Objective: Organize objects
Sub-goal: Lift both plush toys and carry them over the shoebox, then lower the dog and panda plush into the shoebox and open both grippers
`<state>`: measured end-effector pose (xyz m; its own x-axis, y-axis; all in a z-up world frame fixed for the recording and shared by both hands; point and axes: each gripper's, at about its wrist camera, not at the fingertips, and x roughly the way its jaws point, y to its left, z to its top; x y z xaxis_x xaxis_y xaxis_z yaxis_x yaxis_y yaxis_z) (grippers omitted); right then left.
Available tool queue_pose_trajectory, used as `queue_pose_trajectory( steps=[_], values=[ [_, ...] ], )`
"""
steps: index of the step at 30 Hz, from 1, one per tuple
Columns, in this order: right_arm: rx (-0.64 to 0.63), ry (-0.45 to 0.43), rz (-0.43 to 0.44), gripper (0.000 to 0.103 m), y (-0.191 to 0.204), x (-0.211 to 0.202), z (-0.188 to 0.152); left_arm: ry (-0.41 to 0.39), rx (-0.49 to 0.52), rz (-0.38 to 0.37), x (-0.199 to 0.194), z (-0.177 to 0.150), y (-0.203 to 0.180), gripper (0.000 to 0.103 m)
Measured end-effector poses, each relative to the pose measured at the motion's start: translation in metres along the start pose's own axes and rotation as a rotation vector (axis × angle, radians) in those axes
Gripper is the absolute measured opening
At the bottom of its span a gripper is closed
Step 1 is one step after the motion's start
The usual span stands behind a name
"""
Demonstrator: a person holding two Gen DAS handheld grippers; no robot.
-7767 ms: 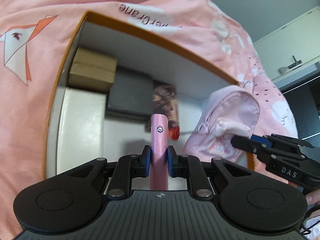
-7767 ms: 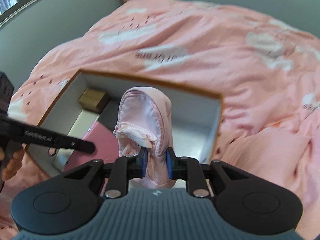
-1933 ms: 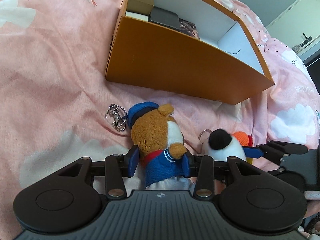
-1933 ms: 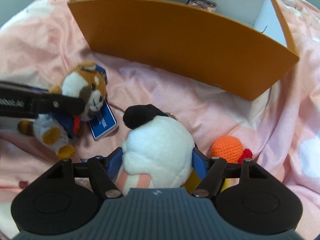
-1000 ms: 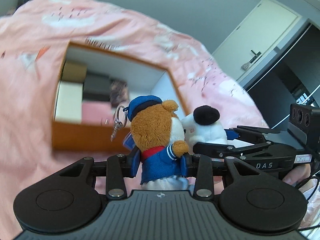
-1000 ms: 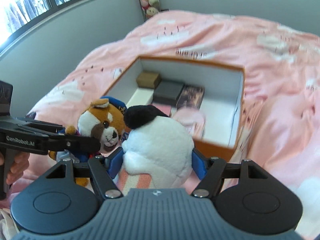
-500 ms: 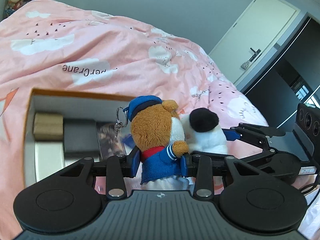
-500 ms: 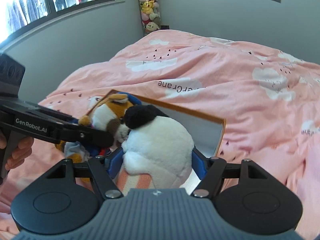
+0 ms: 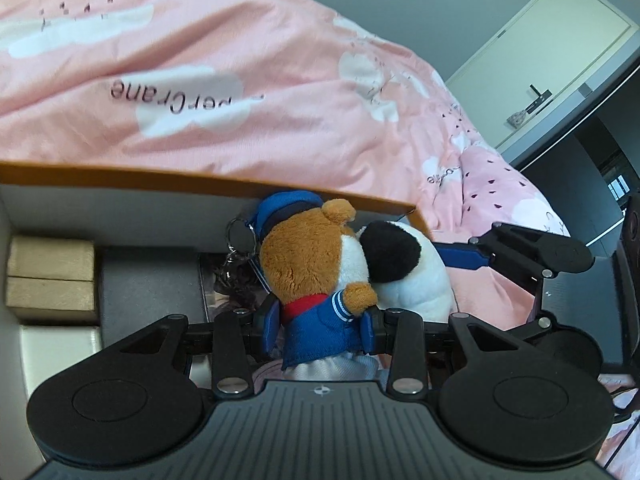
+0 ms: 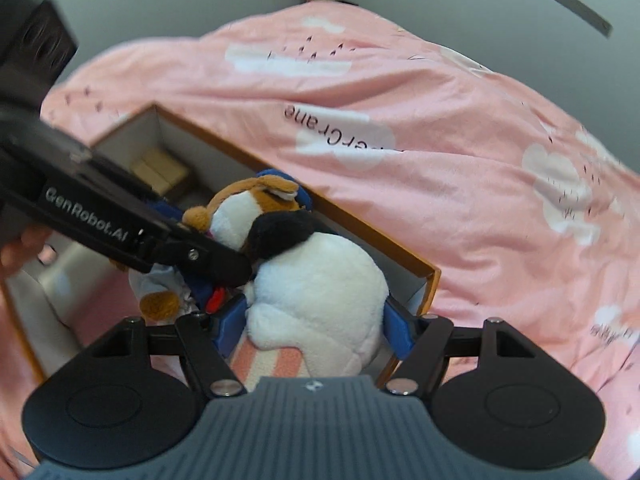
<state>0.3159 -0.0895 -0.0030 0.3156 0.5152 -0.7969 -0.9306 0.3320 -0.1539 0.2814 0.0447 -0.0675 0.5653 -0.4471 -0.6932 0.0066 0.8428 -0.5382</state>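
My left gripper (image 9: pixel 320 326) is shut on a brown plush dog (image 9: pixel 312 264) with a blue cap, blue jacket and a key ring. My right gripper (image 10: pixel 314 324) is shut on a white plush toy (image 10: pixel 320 292) with a black patch and a pink striped scarf. Both toys are held side by side, touching, over the right end of the open orange box (image 9: pixel 200 184). In the right wrist view the dog (image 10: pixel 248 208) sits just left of the white toy, with the left gripper's finger (image 10: pixel 208 256) across it. The white toy also shows in the left wrist view (image 9: pixel 404 276).
Inside the box lie a tan cardboard carton (image 9: pixel 50 280), a dark grey case (image 9: pixel 148 284), a printed card (image 9: pixel 228 280) and a white item (image 9: pixel 60 356). The box rests on a pink cloud-print duvet (image 9: pixel 240 92). A white door (image 9: pixel 560 52) is at the far right.
Both grippers have come forward and down with their toys, from above the box to just inside its right end. The box rim now sits level with the toys' heads.
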Motion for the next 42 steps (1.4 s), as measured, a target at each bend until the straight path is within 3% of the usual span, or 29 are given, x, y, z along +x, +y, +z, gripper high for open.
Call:
queue_pose_trajectory(
  steps=[14, 20, 22, 28, 32, 38, 42],
  values=[
    [-0.224, 0.067, -0.078, 0.08, 0.013, 0.03, -0.005, 0.094, 0.013, 0.023, 0.028, 0.0, 0.007, 0.046],
    [-0.296, 0.052, -0.077, 0.084, 0.018, 0.013, -0.005, 0.115, 0.03, 0.037, 0.029, -0.001, 0.005, 0.055],
    [-0.307, 0.058, -0.076, 0.083, 0.019, 0.008, -0.007, 0.113, 0.032, 0.028, 0.025, 0.0, 0.004, 0.067],
    [-0.3, 0.071, -0.057, 0.068, 0.019, -0.007, -0.015, 0.12, 0.092, 0.057, 0.001, -0.002, -0.004, 0.076],
    [-0.283, 0.094, 0.01, 0.05, 0.022, -0.016, -0.02, 0.166, 0.125, 0.086, -0.014, -0.008, -0.005, 0.075],
    [-0.385, 0.159, 0.048, 0.032, 0.044, -0.013, -0.031, 0.197, 0.121, 0.145, -0.009, -0.016, 0.0, 0.067],
    [-0.453, 0.231, 0.023, 0.03, 0.054, 0.0, -0.035, 0.204, 0.095, 0.159, 0.0, -0.015, 0.004, 0.061]
  ],
)
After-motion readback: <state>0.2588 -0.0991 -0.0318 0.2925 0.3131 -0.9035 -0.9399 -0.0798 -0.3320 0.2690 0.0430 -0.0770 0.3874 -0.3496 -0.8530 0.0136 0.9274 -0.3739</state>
